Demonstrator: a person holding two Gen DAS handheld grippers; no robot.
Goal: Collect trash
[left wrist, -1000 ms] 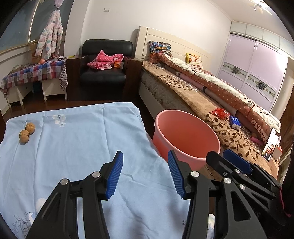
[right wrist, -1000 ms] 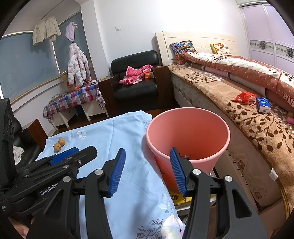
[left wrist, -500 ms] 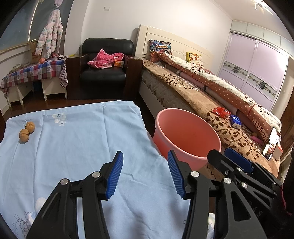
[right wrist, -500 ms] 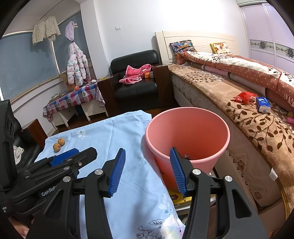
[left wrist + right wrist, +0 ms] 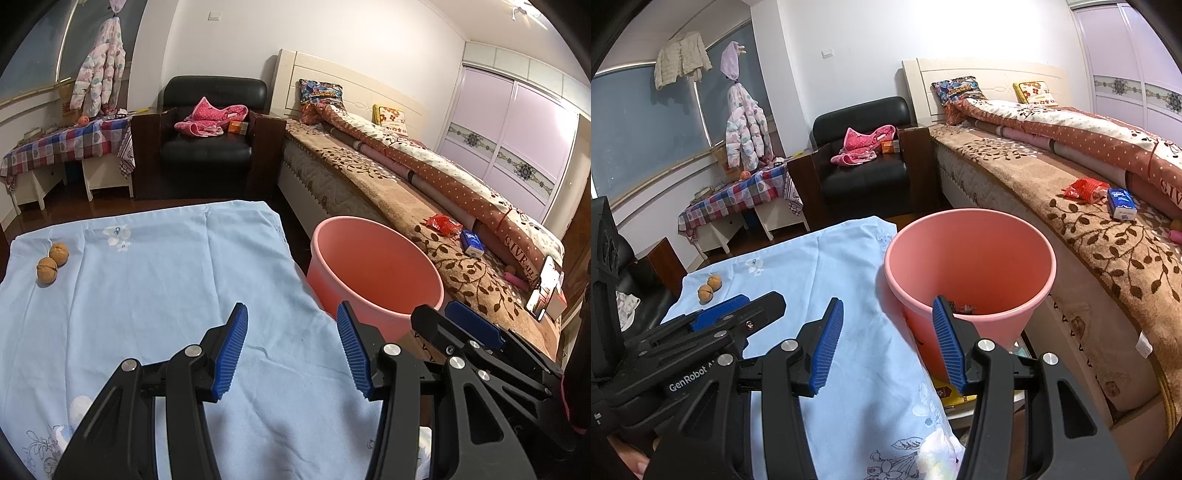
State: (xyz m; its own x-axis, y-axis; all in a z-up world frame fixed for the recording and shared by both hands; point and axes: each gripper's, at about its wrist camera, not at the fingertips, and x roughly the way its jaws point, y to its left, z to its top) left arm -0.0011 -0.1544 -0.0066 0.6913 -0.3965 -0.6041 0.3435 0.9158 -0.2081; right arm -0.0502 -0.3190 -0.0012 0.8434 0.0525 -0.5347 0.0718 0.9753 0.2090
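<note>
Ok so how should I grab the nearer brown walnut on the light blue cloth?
Grip the nearer brown walnut across its round middle, coming from above; it touches the second walnut, so set the pads on the two free sides.

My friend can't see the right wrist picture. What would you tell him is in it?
An open gripper hangs over a blue cloth beside a pink bucket with a few scraps inside. Two walnuts sit on the cloth's far corner, and a bed runs along the right.
</note>
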